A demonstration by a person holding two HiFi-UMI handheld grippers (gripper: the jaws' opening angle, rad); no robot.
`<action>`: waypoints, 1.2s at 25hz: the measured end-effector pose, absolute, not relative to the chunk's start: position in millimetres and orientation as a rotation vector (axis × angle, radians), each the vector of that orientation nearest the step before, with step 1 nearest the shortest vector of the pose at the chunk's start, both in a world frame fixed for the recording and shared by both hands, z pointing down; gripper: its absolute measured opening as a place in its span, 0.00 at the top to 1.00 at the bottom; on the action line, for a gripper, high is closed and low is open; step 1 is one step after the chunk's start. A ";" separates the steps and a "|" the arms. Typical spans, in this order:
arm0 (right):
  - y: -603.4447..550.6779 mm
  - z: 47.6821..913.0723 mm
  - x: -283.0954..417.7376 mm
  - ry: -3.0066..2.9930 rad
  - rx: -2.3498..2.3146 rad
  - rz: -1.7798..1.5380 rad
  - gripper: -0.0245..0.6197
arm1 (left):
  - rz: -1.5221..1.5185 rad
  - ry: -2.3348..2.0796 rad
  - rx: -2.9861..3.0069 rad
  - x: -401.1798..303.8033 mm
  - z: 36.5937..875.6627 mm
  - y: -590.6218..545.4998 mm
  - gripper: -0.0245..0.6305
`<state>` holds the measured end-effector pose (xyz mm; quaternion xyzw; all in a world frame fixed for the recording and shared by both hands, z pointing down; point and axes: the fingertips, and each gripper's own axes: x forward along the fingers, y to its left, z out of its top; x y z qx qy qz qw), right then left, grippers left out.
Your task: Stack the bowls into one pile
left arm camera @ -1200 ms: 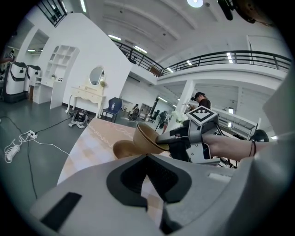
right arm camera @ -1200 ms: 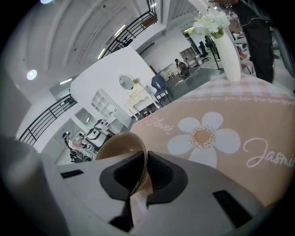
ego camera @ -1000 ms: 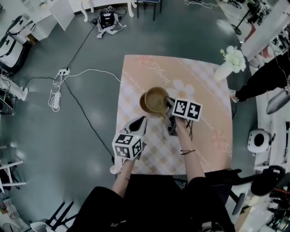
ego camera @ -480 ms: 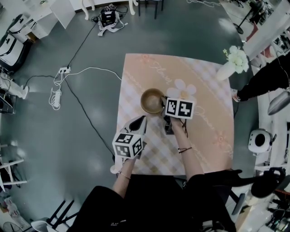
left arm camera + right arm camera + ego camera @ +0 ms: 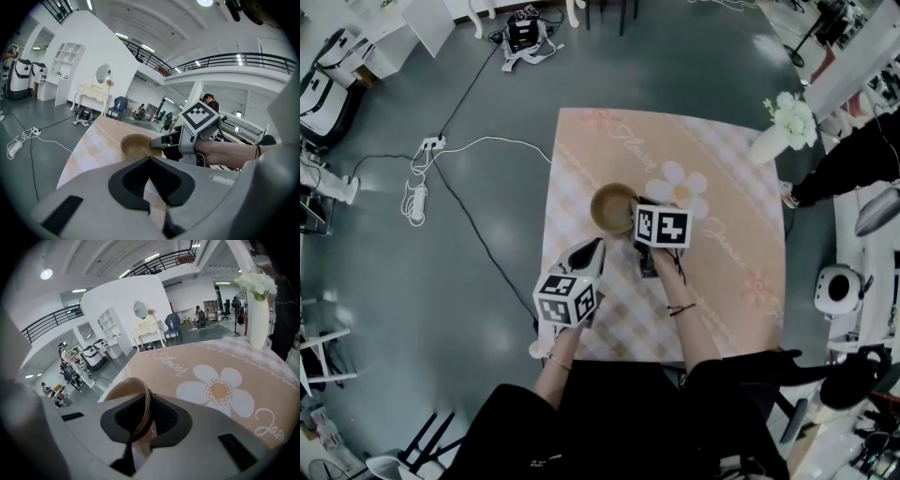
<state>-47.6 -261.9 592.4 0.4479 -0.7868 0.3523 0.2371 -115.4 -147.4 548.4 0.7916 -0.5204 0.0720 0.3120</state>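
Levelled out since 1 s ago: bowl stack [image 5: 610,207], then tipped w/ top bowl askew over lower one, now reading as one round outline from head view. Tan-brown, glossy, paler inside, shallow & round. Two nested rims visible close up in right gripper view. Seen side-on from left gripper view: low curved wall, rim level. Sits upright on desk [image 5: 722,305], approx mid-desk, just left of daisy print [image 5: 680,186].

Straddling stack's near-right rim: right tongs [image 5: 148,398], one jaw inside, one outside. Have just been opening, rim btwn them w/ a sliver of slack showing, so slightly spread, not clamped. Rolled flatter vs earlier too, marker cube [image 5: 664,227] facing up more squarely.

Hovering over front-left of desk, apart from stack: left tongs [image 5: 150,158], tips pressed together, nothing btwn them. Same spot as 1 s ago.

Further out: peach checked cloth [image 5: 581,159] w/ script lettering covering desk. Vase of white flowers [image 5: 780,131] at far-right corner. Grey floor [image 5: 487,281] w/ white cable [image 5: 492,144] trailing at left. Person [image 5: 853,159] in dark clothes at right edge.
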 end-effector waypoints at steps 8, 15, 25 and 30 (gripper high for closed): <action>-261.6 586.6 -45.3 -2.168 1.229 0.834 0.87 | 0.177 -1.375 2.091 -114.3 545.1 -147.5 0.97; -256.7 572.7 -42.1 -2.237 1.259 0.887 0.82 | 0.165 -1.379 2.115 -115.9 533.4 -146.8 0.97; -223.1 541.7 -23.5 -2.476 1.179 0.921 0.97 | 0.149 -1.391 2.203 -122.5 511.2 -146.0 0.97; -201.1 507.1 -12.3 -2.629 1.155 0.873 0.97 | 0.119 -1.408 2.287 -126.2 483.6 -147.3 0.97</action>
